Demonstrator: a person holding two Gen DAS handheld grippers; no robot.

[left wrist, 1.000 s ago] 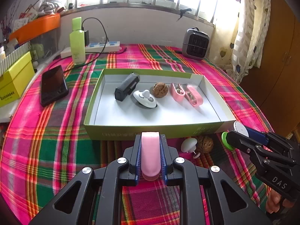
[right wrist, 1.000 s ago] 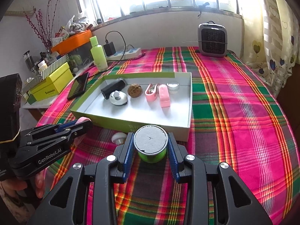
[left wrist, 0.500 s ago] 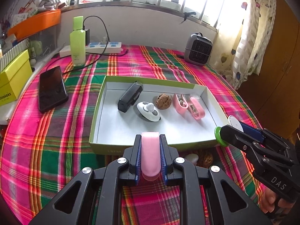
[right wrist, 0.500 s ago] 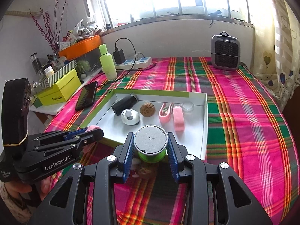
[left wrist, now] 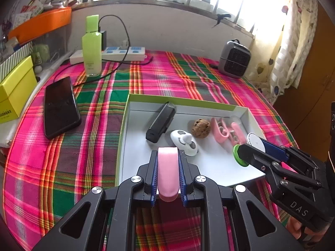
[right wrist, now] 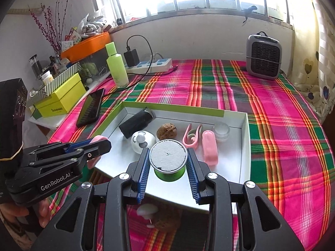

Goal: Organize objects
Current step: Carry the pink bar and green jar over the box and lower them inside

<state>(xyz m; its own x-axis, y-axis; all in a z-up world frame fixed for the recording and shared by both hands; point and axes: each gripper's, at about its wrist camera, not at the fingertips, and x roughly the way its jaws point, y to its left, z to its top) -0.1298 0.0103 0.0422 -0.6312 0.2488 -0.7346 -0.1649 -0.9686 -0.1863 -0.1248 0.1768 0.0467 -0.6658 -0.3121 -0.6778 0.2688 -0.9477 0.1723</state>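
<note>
Pink case [left wrist: 168, 172] is sitting clamped in the left gripper's [left wrist: 168, 175] jaws, and the right gripper's [right wrist: 167, 167] jaws are squeezing a green spool [right wrist: 169, 163]; both are hovering over the near end of the tray [right wrist: 244, 146], probably so each can join the items lined up inside. "GenRobot.AI" and "DAS" are showing on the grippers.

pink-green plaid tablecloth [left wrist: 146, 79], white-lined green box [left wrist: 180, 99]

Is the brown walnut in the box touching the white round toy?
Apart. The right wrist view shows bare box floor between the brown walnut and the white round toy.
</note>
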